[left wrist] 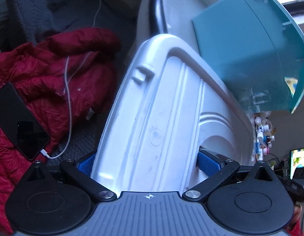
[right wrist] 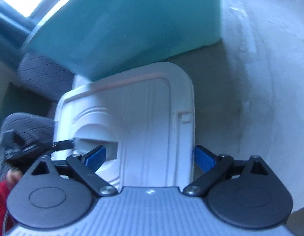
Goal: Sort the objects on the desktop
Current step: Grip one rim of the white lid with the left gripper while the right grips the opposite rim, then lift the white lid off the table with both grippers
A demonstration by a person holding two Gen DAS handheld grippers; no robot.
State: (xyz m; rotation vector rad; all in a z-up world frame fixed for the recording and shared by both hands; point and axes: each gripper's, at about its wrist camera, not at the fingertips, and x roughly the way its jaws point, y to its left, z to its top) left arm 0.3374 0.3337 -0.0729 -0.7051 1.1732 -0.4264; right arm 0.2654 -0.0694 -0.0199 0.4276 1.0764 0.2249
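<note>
White plastic lid [left wrist: 152,118] clamped between both tools [left wrist: 148,162] [right wrist: 150,157], pads touching.

So there's this white moulded plastic tray [left wrist: 157,118] with raised ribs, a rounded rim and an arched handle cutout, held up off the surfaces and tilted, and a teal box-shaped container [left wrist: 250,55] sits right against its far end, partly covering the rim.

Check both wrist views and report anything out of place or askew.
The white plastic lid is held off any surface, tilted, with the left gripper and right gripper each clamped across it. A teal box sits tipped beyond its far end. A phone lies on a crumpled red jacket, charging cable attached.
</note>
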